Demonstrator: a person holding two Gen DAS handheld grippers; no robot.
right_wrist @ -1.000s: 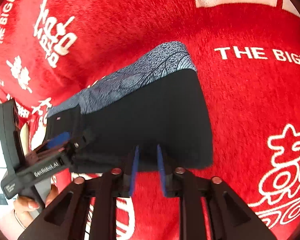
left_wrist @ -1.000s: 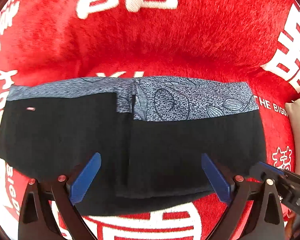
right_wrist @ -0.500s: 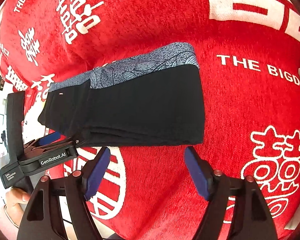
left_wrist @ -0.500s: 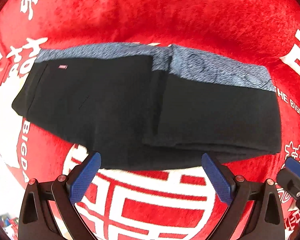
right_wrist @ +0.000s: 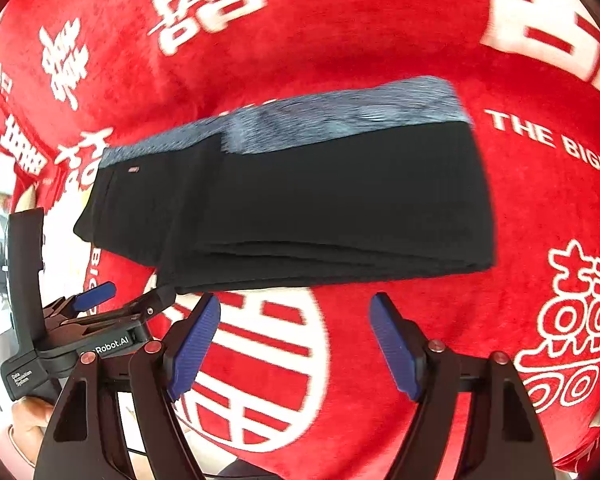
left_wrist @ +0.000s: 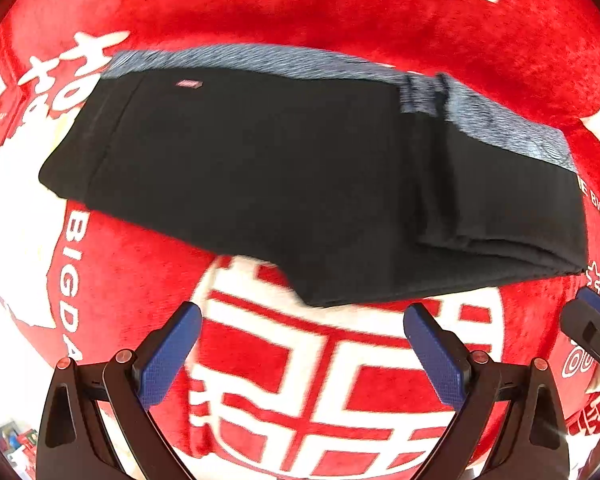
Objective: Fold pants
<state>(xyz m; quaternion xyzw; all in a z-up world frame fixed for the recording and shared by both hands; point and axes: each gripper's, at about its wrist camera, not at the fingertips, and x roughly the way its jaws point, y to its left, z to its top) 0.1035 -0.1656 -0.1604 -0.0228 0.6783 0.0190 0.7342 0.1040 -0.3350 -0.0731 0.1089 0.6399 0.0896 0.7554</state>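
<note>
Both grippers stand empty with jaws spread wide, just short of the folded black pants (left_wrist: pixel 300 176) on the red blanket (left_wrist: pixel 340 12). Pants run crosswise ahead of the left gripper (left_wrist: pixel 300 344) and right gripper (right_wrist: pixel 296 340), near edge closest; the doubled-over end lies nearer the right.

Setting appears domestic, though the room type cannot be confirmed. The surface is covered entirely by a plush red blanket (right_wrist: pixel 380 40) printed with large white Chinese characters and the English lettering "THE BIGD", a household textile. Folded black pants (left_wrist: pixel 280 168) with a patterned grey waistband lie on it. At the frame edges, only bright, blurred, cluttered background is visible.
</note>
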